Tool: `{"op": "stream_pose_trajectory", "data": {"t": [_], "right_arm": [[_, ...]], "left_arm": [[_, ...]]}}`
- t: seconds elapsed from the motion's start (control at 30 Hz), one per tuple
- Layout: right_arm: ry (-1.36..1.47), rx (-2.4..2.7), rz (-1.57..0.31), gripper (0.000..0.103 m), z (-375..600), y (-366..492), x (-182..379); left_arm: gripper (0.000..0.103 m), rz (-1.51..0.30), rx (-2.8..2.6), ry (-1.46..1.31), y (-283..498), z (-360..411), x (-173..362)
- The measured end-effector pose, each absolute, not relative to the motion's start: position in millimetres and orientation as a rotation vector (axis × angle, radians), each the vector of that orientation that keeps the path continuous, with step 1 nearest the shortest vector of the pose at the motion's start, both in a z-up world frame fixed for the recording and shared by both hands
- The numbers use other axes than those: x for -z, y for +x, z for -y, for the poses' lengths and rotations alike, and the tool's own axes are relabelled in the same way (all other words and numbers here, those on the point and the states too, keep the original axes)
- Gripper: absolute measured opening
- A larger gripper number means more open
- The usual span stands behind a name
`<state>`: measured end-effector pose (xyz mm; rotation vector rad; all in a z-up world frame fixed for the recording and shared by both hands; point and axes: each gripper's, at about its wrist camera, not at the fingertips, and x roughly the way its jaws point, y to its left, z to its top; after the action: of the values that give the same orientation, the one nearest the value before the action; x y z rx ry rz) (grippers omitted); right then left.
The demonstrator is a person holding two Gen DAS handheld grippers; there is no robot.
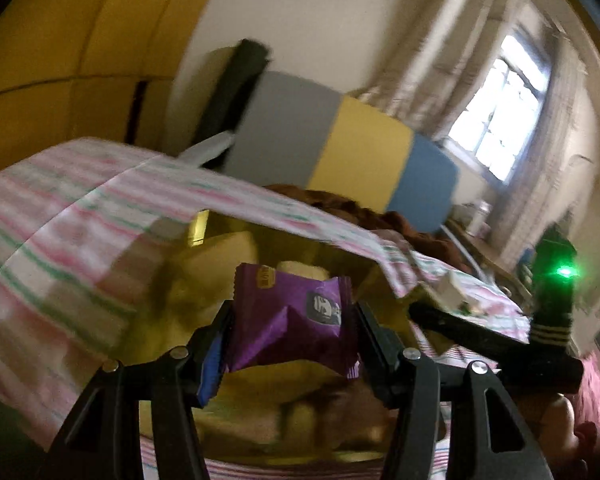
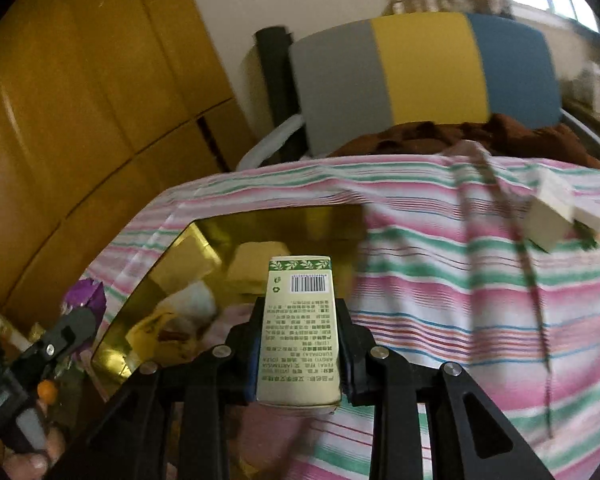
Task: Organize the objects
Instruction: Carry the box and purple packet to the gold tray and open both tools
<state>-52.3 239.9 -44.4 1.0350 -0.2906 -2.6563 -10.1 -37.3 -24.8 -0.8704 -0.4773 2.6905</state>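
Observation:
In the left wrist view my left gripper (image 1: 292,312) is shut on a purple snack packet (image 1: 288,332), held above an open gold box (image 1: 334,258) with several items inside. My right gripper (image 2: 300,308) is shut on a narrow cream carton with a green band and a barcode (image 2: 300,344), beside the same gold box (image 2: 112,356). The left gripper (image 2: 76,320) with the purple packet (image 2: 86,300) shows at the lower left of the right wrist view. The other gripper's black body (image 1: 500,344) crosses the right side of the left wrist view.
The gold box sits on a bed with a pink, green and white striped sheet (image 2: 440,280). Two small white boxes (image 2: 548,216) lie on the sheet to the right. Behind are a grey, yellow and blue headboard (image 2: 420,68), a brown blanket (image 2: 440,136) and yellow wardrobe doors (image 2: 80,100).

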Motion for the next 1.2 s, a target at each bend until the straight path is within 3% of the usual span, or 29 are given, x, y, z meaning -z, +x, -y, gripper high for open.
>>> {"op": "stream_pose_trajectory", "data": {"t": [0.17, 0.27, 0.37, 0.6, 0.73, 1.2], "right_arm": [[1.088, 2.595, 0.299, 0.032, -213.8, -79.4, 50.9], [1.118, 2.610, 0.341, 0.050, -211.9, -87.6, 55.4], [1.064, 2.636, 0.391, 0.058, -218.0, -75.3, 51.5], [1.015, 2.641, 0.363, 0.060, -218.3, -45.4, 44.4], [0.995, 2.618, 0.401, 0.060, -219.7, -34.3, 40.3], [0.960, 2.627, 0.416, 0.062, -231.1, -10.0, 35.8]], "left_arm": [[0.058, 0.562, -2.718, -0.965, -17.4, 70.7, 43.4], [0.058, 0.574, -2.723, -1.002, -18.8, 81.2, 51.9], [0.058, 0.559, -2.723, -1.030, -23.2, 84.0, 59.5], [0.062, 0.490, -2.722, -1.065, -36.8, 76.3, 65.7], [0.084, 0.437, -2.785, -1.039, -37.7, 74.3, 54.7], [0.084, 0.656, -2.932, -0.859, -4.1, 103.7, 26.0]]}}
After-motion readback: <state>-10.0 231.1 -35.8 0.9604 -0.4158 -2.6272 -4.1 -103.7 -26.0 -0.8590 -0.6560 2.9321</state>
